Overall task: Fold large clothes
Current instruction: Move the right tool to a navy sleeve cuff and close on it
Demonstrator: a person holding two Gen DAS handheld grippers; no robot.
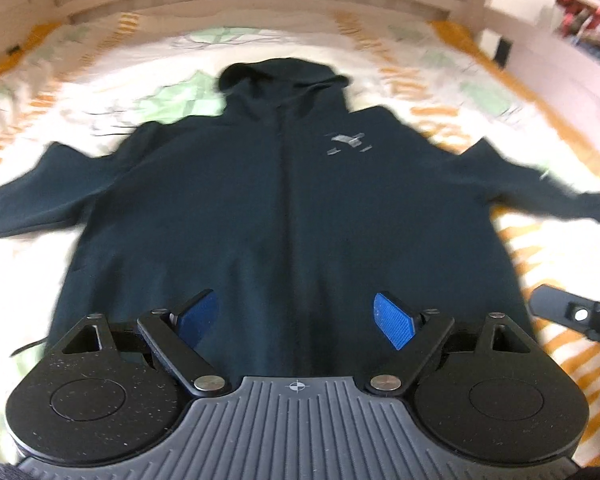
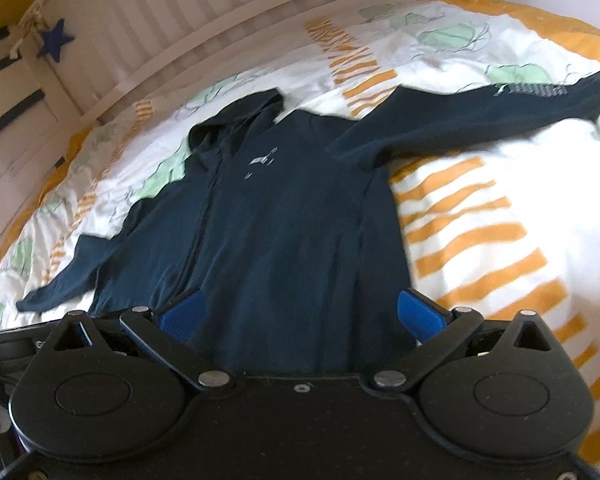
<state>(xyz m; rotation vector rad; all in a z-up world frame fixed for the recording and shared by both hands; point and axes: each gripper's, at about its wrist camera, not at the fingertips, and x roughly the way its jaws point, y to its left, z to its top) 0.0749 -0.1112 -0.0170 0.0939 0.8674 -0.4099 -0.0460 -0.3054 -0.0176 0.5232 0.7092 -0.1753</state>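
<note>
Colours: dark navy hoodie (image 1: 284,208) on patterned duvet (image 2: 500,184).
Hoodie chest logo (image 1: 346,143) grey; grey lettering on sleeve (image 2: 532,90), upper right. Duvet white with orange stripes, pale green shapes, orange border. Headboard (image 2: 148,20) cream, blue star (image 2: 55,43) upper left. Pads (image 1: 392,326) blue.

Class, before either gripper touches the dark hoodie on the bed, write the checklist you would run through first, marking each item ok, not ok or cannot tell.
1. Hoodie lies front up and spread flat on the duvet: ok.
2. Both sleeves out to the sides, not tucked under: the left sleeve and the right sleeve are both out: ok.
3. Hood laid flat above the collar: ok.
4. Left gripper open, nothing between its pads: ok.
5. Right gripper open, nothing held: ok.
6. Bottom hem straight and unwrinkled: cannot tell, the grippers hide it.
</note>
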